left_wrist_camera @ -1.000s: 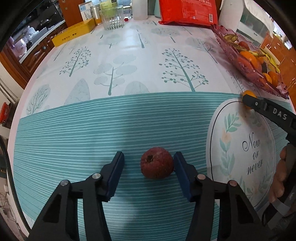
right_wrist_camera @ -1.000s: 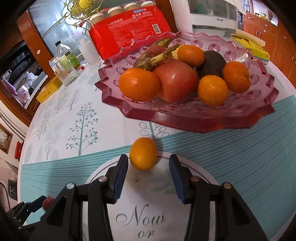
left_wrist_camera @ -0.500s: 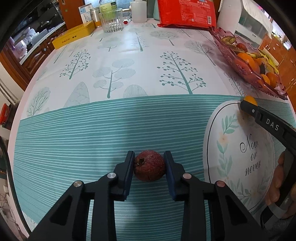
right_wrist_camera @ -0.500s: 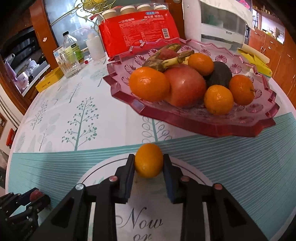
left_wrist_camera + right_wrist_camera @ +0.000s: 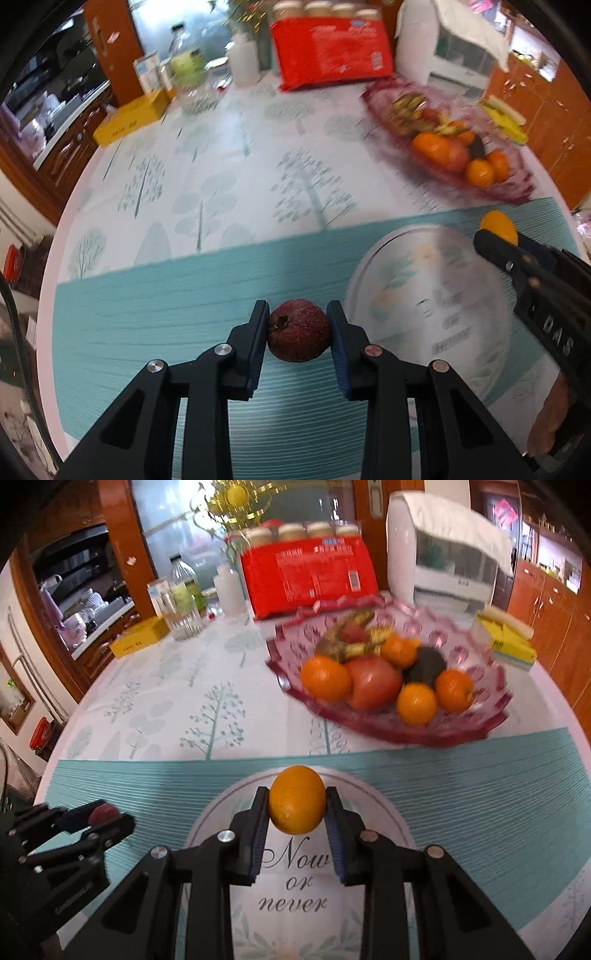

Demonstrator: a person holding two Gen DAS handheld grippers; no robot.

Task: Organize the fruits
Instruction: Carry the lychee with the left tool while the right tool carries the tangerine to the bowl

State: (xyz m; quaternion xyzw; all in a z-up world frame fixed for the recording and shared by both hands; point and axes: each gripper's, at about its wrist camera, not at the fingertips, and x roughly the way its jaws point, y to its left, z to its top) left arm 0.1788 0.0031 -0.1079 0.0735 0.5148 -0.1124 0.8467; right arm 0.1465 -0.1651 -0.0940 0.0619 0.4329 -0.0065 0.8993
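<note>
Both claws have closed: left claw (image 5: 298,334) pinches red fruit (image 5: 298,330), right claw (image 5: 296,806) pinches orange (image 5: 297,799).

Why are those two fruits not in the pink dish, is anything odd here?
Nothing looks spilled or broken. The left gripper clamps a dark red fruit and the right gripper an orange fruit, both outside the pink dish.

Bright daylight; motion blur, fisheye-warped dark edges.
</note>
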